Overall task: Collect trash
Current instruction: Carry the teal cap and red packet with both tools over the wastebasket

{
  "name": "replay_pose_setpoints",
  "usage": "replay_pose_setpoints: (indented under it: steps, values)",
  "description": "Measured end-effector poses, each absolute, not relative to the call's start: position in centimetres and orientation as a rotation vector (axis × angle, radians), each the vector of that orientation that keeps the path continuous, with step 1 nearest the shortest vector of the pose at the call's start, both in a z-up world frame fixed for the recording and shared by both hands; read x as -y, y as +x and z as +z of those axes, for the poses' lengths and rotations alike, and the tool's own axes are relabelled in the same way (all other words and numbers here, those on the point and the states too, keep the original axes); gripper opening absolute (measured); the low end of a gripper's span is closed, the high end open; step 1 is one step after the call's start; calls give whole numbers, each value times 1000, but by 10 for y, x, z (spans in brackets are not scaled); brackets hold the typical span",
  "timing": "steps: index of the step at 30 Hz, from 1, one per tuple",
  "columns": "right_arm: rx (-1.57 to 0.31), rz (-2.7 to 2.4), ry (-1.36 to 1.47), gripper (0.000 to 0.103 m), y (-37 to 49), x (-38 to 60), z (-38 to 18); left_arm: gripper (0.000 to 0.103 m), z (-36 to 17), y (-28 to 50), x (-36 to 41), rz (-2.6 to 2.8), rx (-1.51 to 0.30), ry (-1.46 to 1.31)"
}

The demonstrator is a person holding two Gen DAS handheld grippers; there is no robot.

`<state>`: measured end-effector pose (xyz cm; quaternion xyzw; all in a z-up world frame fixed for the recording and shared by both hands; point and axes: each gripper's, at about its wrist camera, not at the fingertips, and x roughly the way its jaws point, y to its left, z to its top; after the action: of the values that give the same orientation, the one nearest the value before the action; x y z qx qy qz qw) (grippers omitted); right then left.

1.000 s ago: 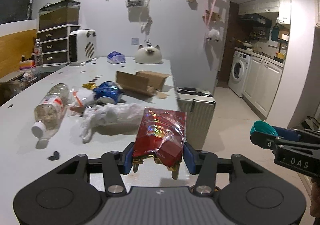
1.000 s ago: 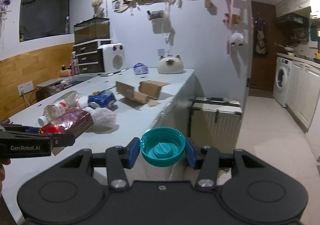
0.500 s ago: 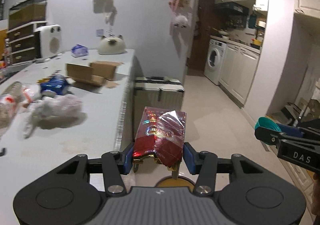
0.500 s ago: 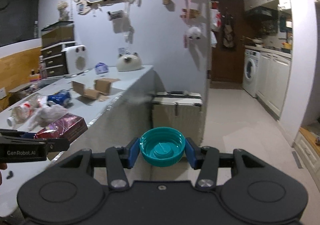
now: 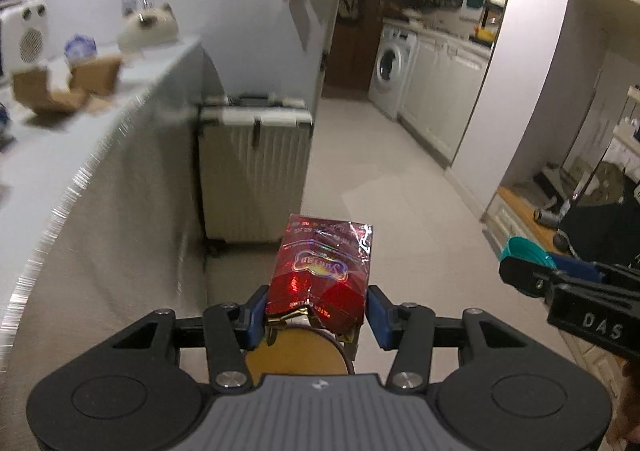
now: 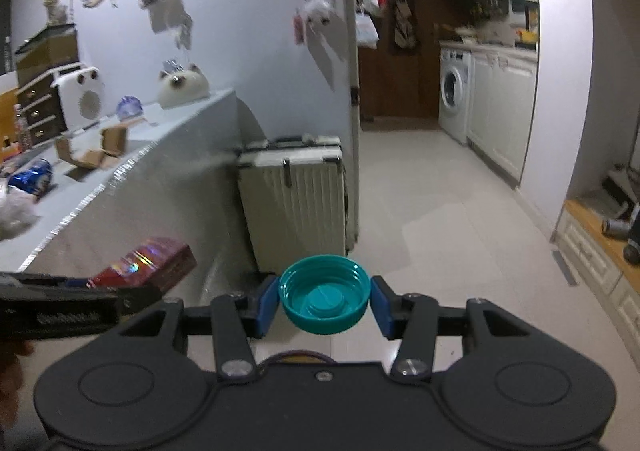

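- This is a home.
- A washing machine (image 6: 454,99) stands by white cupboards (image 6: 502,111).
- A suitcase (image 6: 294,207) sits on the floor.
- Photos (image 6: 168,11) hang on the wall.

Suitcase (image 6: 294,203) beside table (image 6: 168,187)

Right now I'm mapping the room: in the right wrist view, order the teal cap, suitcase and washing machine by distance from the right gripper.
1. Teal cap, between the right gripper pads.
2. Suitcase, ahead by the counter's end.
3. Washing machine, far right, in the kitchen.
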<state>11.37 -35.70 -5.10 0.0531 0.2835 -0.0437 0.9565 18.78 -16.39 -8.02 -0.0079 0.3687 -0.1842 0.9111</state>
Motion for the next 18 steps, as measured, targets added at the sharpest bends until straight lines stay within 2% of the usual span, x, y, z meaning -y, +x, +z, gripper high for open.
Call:
replay_pose_setpoints:
  steps: [18]
  values:
    - [-855, -104, 219, 50, 239, 370, -199, 51, -254, 316, 182, -257, -1087, -128]
